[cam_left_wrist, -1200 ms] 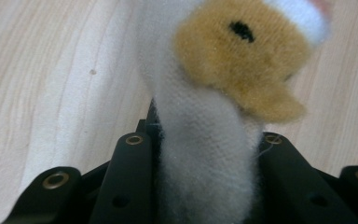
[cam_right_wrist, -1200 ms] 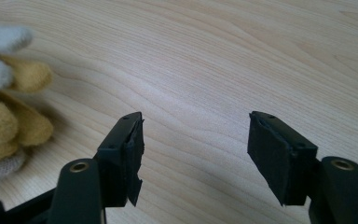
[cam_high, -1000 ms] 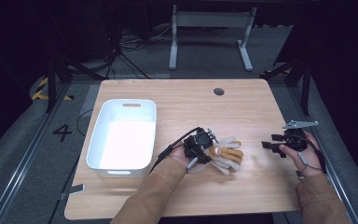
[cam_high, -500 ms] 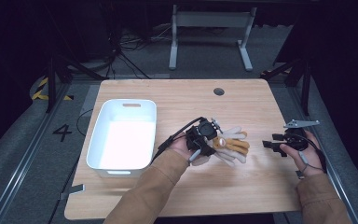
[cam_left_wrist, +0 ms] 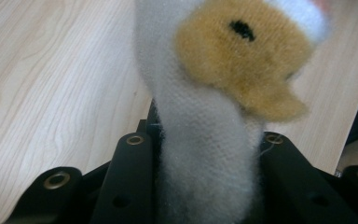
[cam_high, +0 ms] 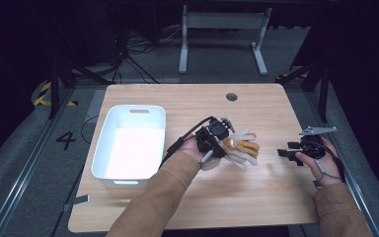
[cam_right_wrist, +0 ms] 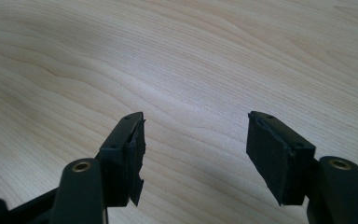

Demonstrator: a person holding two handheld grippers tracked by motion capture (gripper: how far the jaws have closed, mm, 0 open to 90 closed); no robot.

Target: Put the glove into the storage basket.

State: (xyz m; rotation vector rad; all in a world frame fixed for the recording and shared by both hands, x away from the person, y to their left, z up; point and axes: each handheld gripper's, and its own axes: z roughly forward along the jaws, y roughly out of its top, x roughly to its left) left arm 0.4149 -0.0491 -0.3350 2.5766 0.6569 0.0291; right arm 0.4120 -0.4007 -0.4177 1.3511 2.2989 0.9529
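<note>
A plush toy (cam_high: pixel 239 148), white with tan patches, hangs over the middle of the wooden table (cam_high: pixel 187 103). My left gripper (cam_high: pixel 221 144) is shut on it. In the left gripper view the toy's white body (cam_left_wrist: pixel 205 154) is squeezed between the two black jaws, and its tan patch with a black dot (cam_left_wrist: pixel 242 60) rises above them. My right gripper (cam_high: pixel 282 153) is held over the table's right side, apart from the toy, pointing left. In the right gripper view its jaws stand open (cam_right_wrist: pixel 196 156) over bare wood with nothing between them.
A white rectangular bin (cam_high: pixel 131 143) stands on the left part of the table, next to the left forearm. A round cable hole (cam_high: pixel 231 96) sits near the far edge. Dark floor and a metal stand base (cam_high: pixel 222 29) lie beyond the table.
My left gripper has risen off the table with the plush toy held in it. The right gripper has stayed where it was.
</note>
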